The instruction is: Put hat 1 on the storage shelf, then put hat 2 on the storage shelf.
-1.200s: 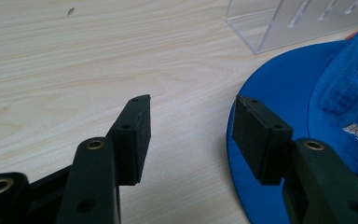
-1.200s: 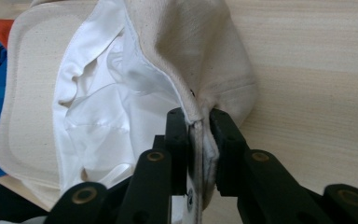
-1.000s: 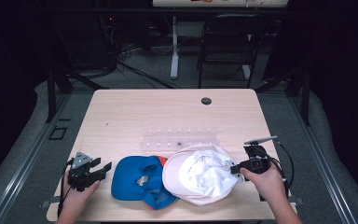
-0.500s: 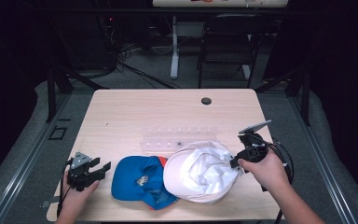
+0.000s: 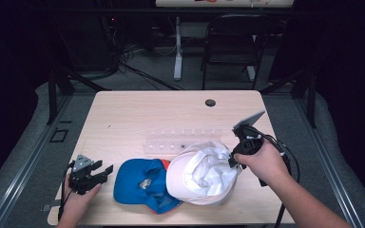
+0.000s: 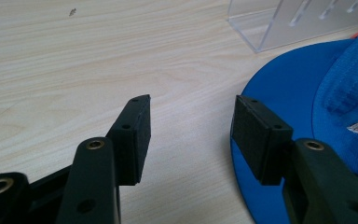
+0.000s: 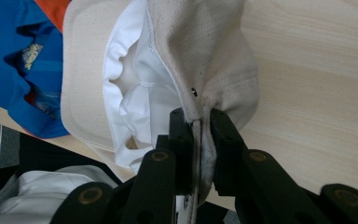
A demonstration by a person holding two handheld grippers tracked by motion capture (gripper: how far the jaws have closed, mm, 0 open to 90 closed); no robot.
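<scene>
A cream cap with white lining (image 5: 199, 173) lies upside down near the table's front edge, its right side lifted. My right gripper (image 5: 235, 159) is shut on the edge of its crown; in the right gripper view the cream cap (image 7: 200, 51) hangs from the pinching jaws of the right gripper (image 7: 198, 122). A blue cap (image 5: 142, 183) lies flat beside it on the left, partly under it. My left gripper (image 5: 105, 172) rests open on the table just left of the blue cap. In the left gripper view the left gripper (image 6: 191, 121) holds nothing, one pad over the blue cap (image 6: 317, 121) brim.
A clear acrylic rack (image 5: 183, 138) lies on the wooden table (image 5: 138, 114) behind the caps. A black grommet hole (image 5: 210, 102) sits near the far edge. A chair and desk legs stand beyond the table in the dark.
My right gripper has risen and moved toward the far side, lifting the right side of the cream cap with it. The left gripper and the blue cap have stayed put.
</scene>
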